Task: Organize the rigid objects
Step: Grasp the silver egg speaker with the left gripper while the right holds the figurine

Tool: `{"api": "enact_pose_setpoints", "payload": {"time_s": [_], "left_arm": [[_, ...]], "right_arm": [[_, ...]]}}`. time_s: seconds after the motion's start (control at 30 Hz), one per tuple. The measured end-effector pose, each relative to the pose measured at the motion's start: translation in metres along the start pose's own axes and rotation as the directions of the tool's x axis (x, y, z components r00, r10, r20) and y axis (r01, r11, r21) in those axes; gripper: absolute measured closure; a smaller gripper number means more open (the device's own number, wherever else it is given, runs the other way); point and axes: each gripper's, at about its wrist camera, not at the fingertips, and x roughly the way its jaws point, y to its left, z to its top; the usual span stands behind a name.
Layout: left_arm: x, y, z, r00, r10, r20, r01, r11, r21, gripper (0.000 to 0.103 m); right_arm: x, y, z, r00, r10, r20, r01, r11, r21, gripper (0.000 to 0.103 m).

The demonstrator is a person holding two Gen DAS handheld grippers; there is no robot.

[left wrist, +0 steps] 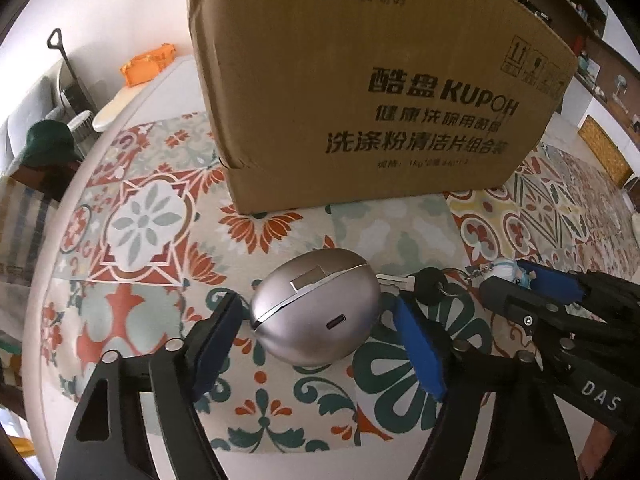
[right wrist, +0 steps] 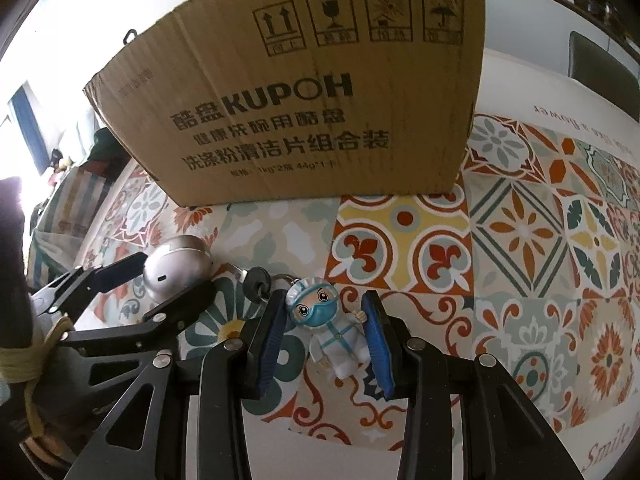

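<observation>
On the patterned tablecloth (left wrist: 152, 220) a silver egg-shaped case (left wrist: 316, 312) lies between the two blue-padded fingers of the left gripper (left wrist: 320, 344). The jaws stand apart, one on each side of the case, and a narrow gap shows on both sides, so the tongs are open and not yet pressing it. To the right of the case, just beside it, lies a key with a black head (left wrist: 428, 285), joined by a ring to a small figure in a white suit and blue mask (right wrist: 334, 328). This figure lies on the cloth between the fingers of the right gripper (right wrist: 326, 340); its jaws are also open, the left pad is close to the figure's head, the right pad is near its raised hand, and I cannot tell if they touch. On the far side stands a big cardboard box (left wrist: 380, 80) with "KUPOH" printed on the near wall. At the far left, an orange packet (left wrist: 148, 63) lies on a white surface.
</observation>
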Motion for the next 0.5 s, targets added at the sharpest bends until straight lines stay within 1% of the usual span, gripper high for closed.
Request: {"api": "enact_pose_setpoints", "payload": {"time_s": [0.1, 0.17, 0.37, 0.5], "left_arm": [[0.002, 0.0, 0.0, 1.0, 0.015, 0.017, -0.015, 1.0, 0.009, 0.035], [0.002, 0.0, 0.001, 1.0, 0.003, 0.023, -0.004, 1.0, 0.015, 0.041], [0.0, 0.001, 0.0, 1.0, 0.006, 0.022, -0.006, 1.0, 0.015, 0.041], [-0.013, -0.002, -0.001, 0.999, 0.019, 0.037, -0.02, 0.999, 0.027, 0.041]], "right_arm": [[0.002, -0.001, -0.001, 1.0, -0.003, -0.002, 0.003, 1.0, 0.007, 0.064], [0.003, -0.001, -0.001, 1.0, -0.005, -0.002, 0.005, 1.0, 0.011, 0.064], [0.003, 0.0, -0.001, 1.0, -0.003, -0.002, 0.003, 1.0, 0.015, 0.064], [-0.001, 0.002, -0.001, 1.0, 0.003, 0.005, -0.003, 1.0, 0.01, 0.064]]}}
